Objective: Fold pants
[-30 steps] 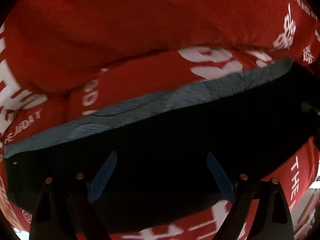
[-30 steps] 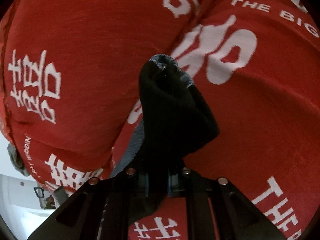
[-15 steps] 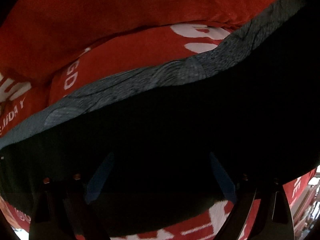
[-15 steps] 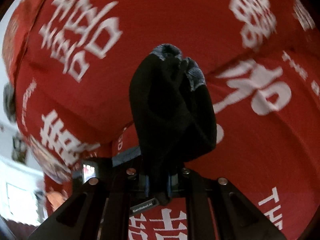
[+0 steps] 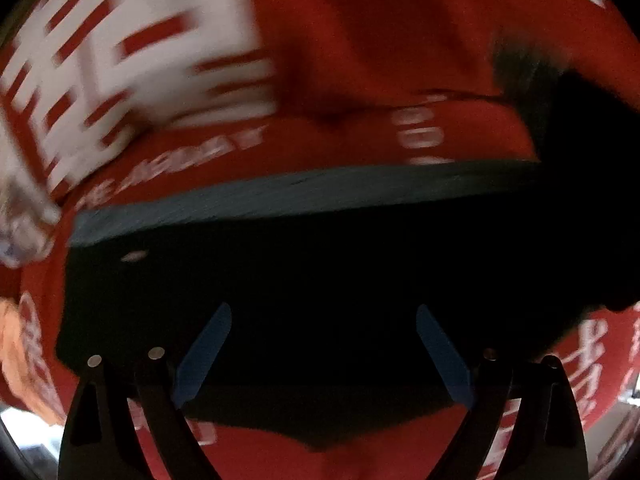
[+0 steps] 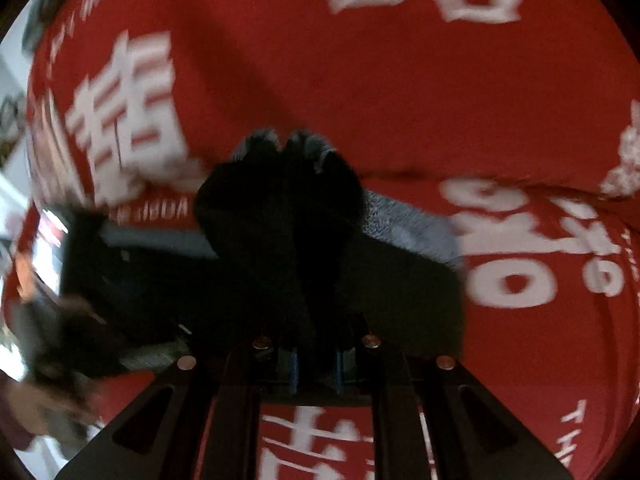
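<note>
Black knit fabric fills the lower half of both views: the dark pants with a grey ribbed waistband [image 5: 304, 196] lie on the red bedspread printed with big white characters [image 5: 360, 40], and a fold is in full swing. The right gripper [image 6: 316, 364] has its jaws nearly closed on a bunched wad of the black cloth [image 6: 280, 208], which bulges up above the fingers and trails back to the rest of the garment on the spread. The left gripper [image 5: 322, 354] hangs directly over the flat part of the pants with its blue-padded fingers [image 5: 204, 354] spread wide and nothing pinched between them. Both views are smeared with motion blur, so which end the right tool carries is hard to call; it looks like a hem or leg end, doubled over.

My read: this is the carry-over step, one end being brought across the body of the pants. Next, the right tool needs to set its bunch down squarely in line with the waistband, let go, and the left tool can press or smooth the layers flat.
</note>
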Demonstrator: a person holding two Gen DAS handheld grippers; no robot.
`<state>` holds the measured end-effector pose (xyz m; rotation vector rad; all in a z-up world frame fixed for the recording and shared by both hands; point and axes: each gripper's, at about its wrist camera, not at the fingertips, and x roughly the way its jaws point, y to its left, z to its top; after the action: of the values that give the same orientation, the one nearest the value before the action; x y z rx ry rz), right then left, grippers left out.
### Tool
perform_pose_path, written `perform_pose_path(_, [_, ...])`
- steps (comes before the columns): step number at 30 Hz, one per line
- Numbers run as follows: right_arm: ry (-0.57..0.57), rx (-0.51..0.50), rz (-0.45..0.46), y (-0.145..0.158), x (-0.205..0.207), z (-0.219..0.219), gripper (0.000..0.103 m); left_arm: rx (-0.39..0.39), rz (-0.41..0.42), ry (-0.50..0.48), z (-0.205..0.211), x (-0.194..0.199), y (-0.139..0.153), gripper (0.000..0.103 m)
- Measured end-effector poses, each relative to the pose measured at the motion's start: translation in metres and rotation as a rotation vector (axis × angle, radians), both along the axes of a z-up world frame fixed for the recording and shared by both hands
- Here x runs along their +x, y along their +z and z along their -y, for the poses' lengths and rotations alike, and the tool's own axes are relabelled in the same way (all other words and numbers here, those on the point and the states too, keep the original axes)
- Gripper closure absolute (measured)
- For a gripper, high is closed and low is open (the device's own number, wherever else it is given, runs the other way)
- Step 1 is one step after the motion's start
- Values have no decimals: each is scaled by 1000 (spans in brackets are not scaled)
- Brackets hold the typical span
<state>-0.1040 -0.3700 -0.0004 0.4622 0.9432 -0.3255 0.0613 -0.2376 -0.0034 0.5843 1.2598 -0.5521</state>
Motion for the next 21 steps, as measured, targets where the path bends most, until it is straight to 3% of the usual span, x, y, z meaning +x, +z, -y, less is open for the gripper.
perform_pose_path(3, [44, -50, -133, -41, 36, -41, 87, 23, -4, 47, -36, 26, -10, 8])
perform_pose_path(6, [53, -190, -245, -61, 52, -73, 80, 13, -28, 72, -62, 34, -12, 8])
perform_pose_path(8, [64, -277, -305, -58, 58, -90, 70, -11, -59, 90, -71, 39, -12, 8])
perform_pose_path(10, [95, -261, -302, -47, 56, -99, 48, -49, -91, 99, -73, 41, -8, 8])
perform_pose_path(13, [145, -171, -231, -21, 39, -107, 47, -98, -129, 78, -68, 40, 1, 8])
perform_pose_path(16, [145, 19, -118, -5, 13, -93, 47, -138, -161, 38, -51, 31, 9, 8])
perform_pose_path(19, [-29, 291, -52, -17, -16, -41, 47, -189, -205, 1, -30, 27, 10, 8])
perform_pose_path(20, [-137, 456, -12, -31, -32, -14, 47, -206, -222, -16, -20, 23, 10, 8])
perform_pose_path(21, [-213, 544, 24, -40, -44, 1, 47, -215, -232, -29, -12, 20, 10, 9])
